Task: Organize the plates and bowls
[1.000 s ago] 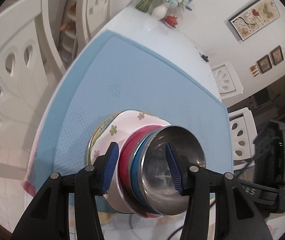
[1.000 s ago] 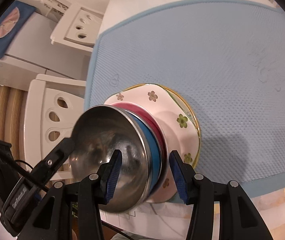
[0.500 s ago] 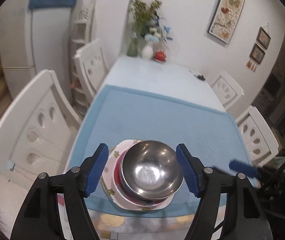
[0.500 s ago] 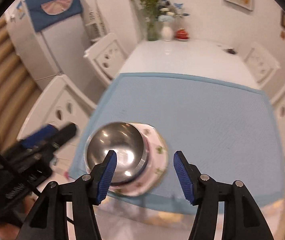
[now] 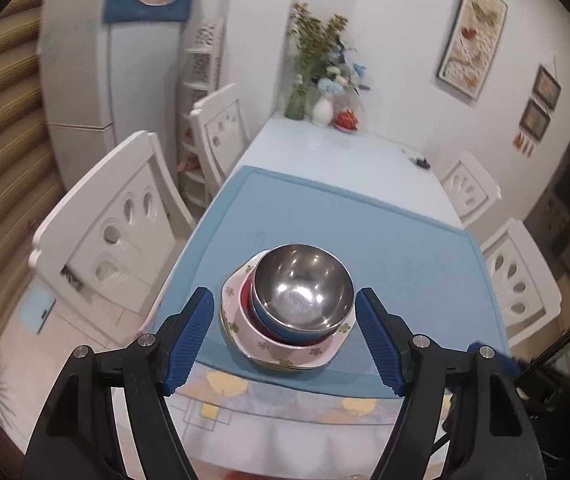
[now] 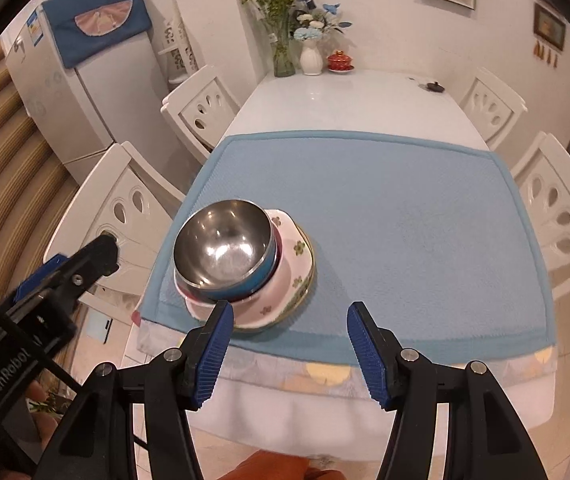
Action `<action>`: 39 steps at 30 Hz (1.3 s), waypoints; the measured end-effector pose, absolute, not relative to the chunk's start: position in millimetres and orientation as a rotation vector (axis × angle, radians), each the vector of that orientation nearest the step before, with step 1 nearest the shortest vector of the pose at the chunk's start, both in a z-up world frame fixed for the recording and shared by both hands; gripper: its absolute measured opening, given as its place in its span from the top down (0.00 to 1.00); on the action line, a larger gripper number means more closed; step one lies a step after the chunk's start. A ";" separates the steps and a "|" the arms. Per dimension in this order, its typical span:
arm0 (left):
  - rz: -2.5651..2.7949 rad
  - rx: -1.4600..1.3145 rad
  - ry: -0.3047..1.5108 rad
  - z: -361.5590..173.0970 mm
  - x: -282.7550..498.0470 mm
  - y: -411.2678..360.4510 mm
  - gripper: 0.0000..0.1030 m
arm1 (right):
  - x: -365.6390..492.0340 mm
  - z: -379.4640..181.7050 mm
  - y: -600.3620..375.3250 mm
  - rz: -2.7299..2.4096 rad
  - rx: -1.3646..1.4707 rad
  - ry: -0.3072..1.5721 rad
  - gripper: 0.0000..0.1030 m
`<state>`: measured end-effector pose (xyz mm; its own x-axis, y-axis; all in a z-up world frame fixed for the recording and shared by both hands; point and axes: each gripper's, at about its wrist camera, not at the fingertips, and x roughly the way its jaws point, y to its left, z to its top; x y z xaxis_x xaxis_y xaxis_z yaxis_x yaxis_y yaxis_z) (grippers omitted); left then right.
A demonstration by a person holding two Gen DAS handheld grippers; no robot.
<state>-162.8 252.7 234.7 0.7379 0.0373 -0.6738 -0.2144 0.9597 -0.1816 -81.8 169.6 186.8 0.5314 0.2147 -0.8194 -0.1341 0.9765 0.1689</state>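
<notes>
Now both tools (image 5: 283, 342) (image 6: 287, 354) hover empty above stacked bowls (image 5: 303, 298).

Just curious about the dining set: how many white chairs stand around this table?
4 show. Two on the left side: the near chair and the far chair. Two on the right side: the near one and the far one. Others could be out of view.

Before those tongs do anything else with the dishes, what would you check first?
1. Left tongs open, gripping nothing: ok.
2. Right tongs open, gripping nothing: ok.
3. Steel bowl nested on top of the stack: ok.
4. Flowered plate fully on the blue mat: ok, though near its front corner.
5. Stack sits level: cannot tell.
6. Other loose dishes on the mat: none seen, ok.
</notes>
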 end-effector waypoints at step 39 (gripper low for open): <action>0.154 -0.041 0.745 231.9 -108.6 271.8 0.30 | -41.3 154.4 208.3 0.097 0.145 1.144 0.44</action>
